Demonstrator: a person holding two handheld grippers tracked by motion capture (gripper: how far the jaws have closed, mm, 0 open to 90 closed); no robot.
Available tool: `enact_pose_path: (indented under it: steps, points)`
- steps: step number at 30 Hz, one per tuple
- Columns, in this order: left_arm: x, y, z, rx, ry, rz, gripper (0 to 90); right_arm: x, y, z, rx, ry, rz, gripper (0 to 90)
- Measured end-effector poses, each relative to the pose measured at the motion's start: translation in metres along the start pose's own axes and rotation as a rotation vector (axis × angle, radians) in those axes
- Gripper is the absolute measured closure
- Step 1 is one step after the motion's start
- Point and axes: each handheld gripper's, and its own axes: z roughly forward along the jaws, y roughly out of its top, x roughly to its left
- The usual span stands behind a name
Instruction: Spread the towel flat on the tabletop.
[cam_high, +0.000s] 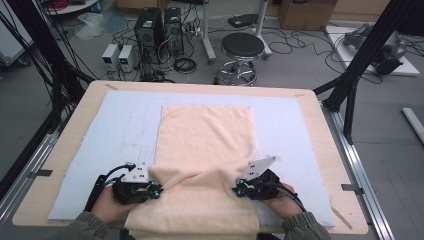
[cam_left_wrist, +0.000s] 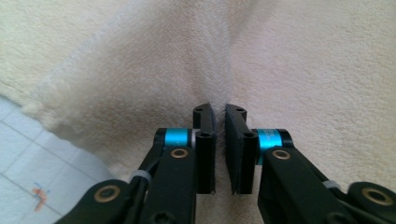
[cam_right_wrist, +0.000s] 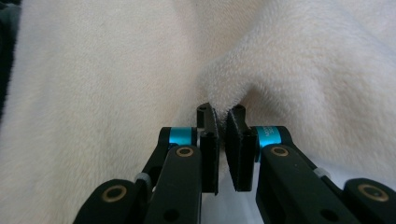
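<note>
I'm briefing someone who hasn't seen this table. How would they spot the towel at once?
Start at the wooden table and the pale blue mat that covers most of it. The towel lies down the mat's middle, its near end hanging over the table's near edge. It is the one cream, fluffy cloth there, pinched up at each side by a hand-held gripper.

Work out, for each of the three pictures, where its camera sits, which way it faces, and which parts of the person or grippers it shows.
High view: above the person's side, facing forward and down on the pale wooden table; both sleeved forearms and hands show.
Left gripper view: rides the left gripper, looking along its black jaws, pinched on the cream terry towel.
Right gripper view: rides the right gripper, jaws likewise pinching a towel fold.
Shared: the towel appears in all three views.
</note>
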Motion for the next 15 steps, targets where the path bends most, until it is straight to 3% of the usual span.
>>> enact_pose_path:
  steps: [4, 7, 8, 10, 11, 13, 15]
  points:
    - [-0.012, 0.007, -0.005, -0.033, -0.055, 0.021, 83.8, 0.008, -0.007, -0.030, -0.011, -0.054, 0.002, 85.0]
    - [-0.023, 0.015, -0.012, -0.078, -0.108, 0.043, 82.9, 0.018, -0.010, -0.053, -0.021, -0.050, -0.001, 82.8]
    - [-0.026, 0.016, -0.014, -0.093, -0.115, 0.048, 80.8, 0.020, -0.010, -0.058, -0.033, -0.047, 0.001, 77.2]
    - [-0.025, 0.019, -0.021, -0.115, -0.104, 0.045, 71.4, 0.021, -0.011, -0.067, -0.071, -0.039, 0.017, 72.7]
    - [-0.023, 0.021, -0.023, -0.128, -0.098, 0.036, 69.3, 0.019, -0.012, -0.072, -0.101, -0.061, 0.024, 71.3]
    - [-0.016, 0.022, -0.028, -0.148, -0.061, 0.023, 65.6, 0.012, -0.015, -0.075, -0.141, -0.081, 0.043, 70.8]
    - [-0.007, 0.021, -0.028, -0.149, -0.018, 0.009, 65.0, 0.003, -0.018, -0.072, -0.145, -0.107, 0.066, 71.2]
